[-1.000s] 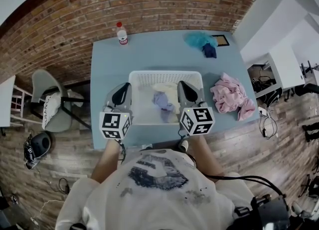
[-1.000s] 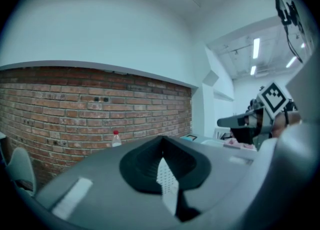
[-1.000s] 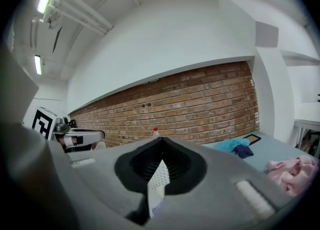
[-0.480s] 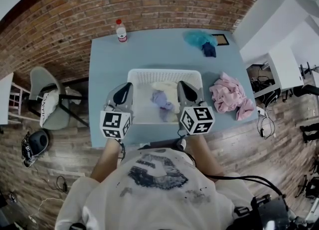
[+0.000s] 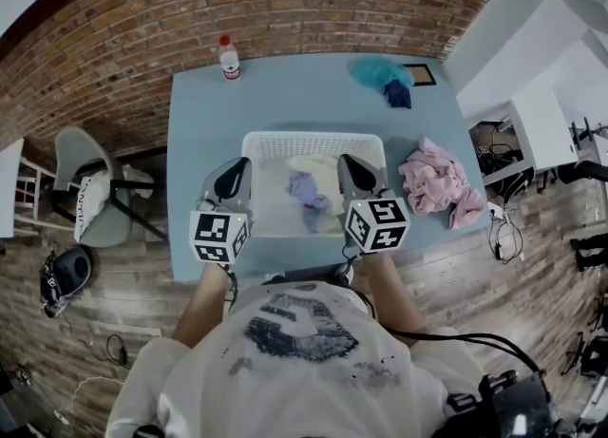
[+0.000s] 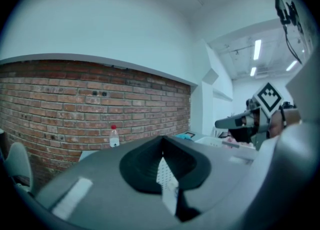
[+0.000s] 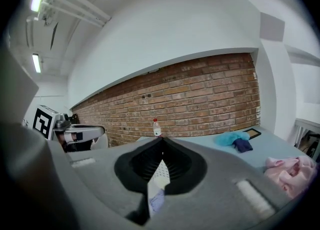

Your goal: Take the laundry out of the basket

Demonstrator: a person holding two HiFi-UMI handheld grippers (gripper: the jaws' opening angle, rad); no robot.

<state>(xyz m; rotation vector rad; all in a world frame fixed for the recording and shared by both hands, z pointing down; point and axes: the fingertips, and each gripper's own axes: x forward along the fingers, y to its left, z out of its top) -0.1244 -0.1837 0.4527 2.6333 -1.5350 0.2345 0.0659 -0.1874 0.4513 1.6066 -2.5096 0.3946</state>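
The white laundry basket (image 5: 313, 140) stands mid-table on the blue table (image 5: 204, 123). A lavender garment (image 5: 308, 193) and a cream one (image 5: 321, 164) lie inside it. My left gripper (image 5: 237, 164) hovers over the basket's left side and my right gripper (image 5: 348, 161) over its right side. Both are shut with nothing in them. The left gripper view has the jaws (image 6: 161, 138) closed to a tip, with the other gripper off to the right. Through the closed right gripper (image 7: 161, 139) I see a slit of basket and lavender cloth (image 7: 156, 201).
A pink heap of laundry (image 5: 433, 185) lies on the table right of the basket. Teal cloth (image 5: 378, 72) and navy cloth (image 5: 398, 96) sit at the back right, near a dark tablet (image 5: 419, 76). A water bottle (image 5: 229, 58) stands back left. A chair (image 5: 90, 189) stands left of the table.
Almost nothing: both grippers stay shut above the basket, and the view has shifted only slightly.
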